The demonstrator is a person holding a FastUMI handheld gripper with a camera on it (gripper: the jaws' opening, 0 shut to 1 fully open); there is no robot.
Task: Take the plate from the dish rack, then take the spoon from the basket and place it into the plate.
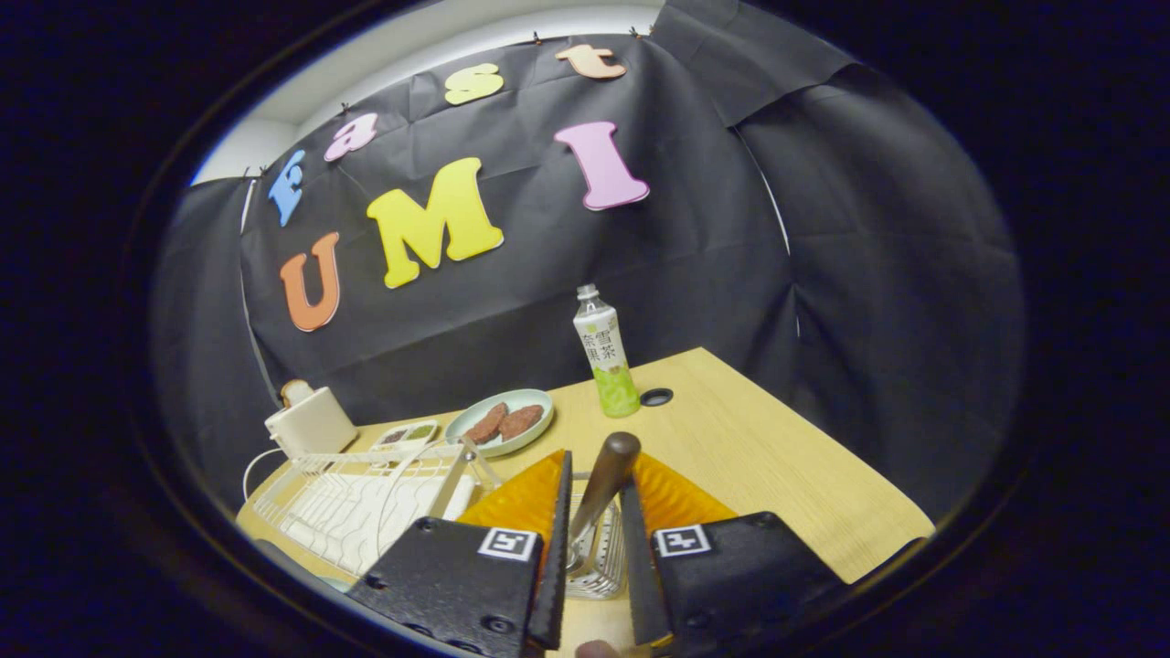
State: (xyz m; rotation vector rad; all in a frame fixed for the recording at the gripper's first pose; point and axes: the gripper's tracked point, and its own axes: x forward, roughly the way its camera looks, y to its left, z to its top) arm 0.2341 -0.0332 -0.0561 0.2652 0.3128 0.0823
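Note:
A spoon with a brown wooden handle (605, 480) stands tilted in a small wire basket (599, 562) on the wooden table. My gripper (596, 471) is right over the basket, with the handle between its two fingers. The handle leans against the right finger, and a narrow gap shows beside the left one, so the jaws stand open around it. The spoon's bowl is hidden down inside the basket. A white wire dish rack (352, 503) lies to the left of the fingers. A pale rim (292, 556) shows in front of the rack; I cannot tell whether it is the plate.
Beyond the fingers sit a pale green plate with two brown patties (533, 408), a small white dish of greens (407, 435), a white toaster (309, 422) and an upright tea bottle (604, 352). A cable hole (656, 397) marks the tabletop (777, 466) to the right.

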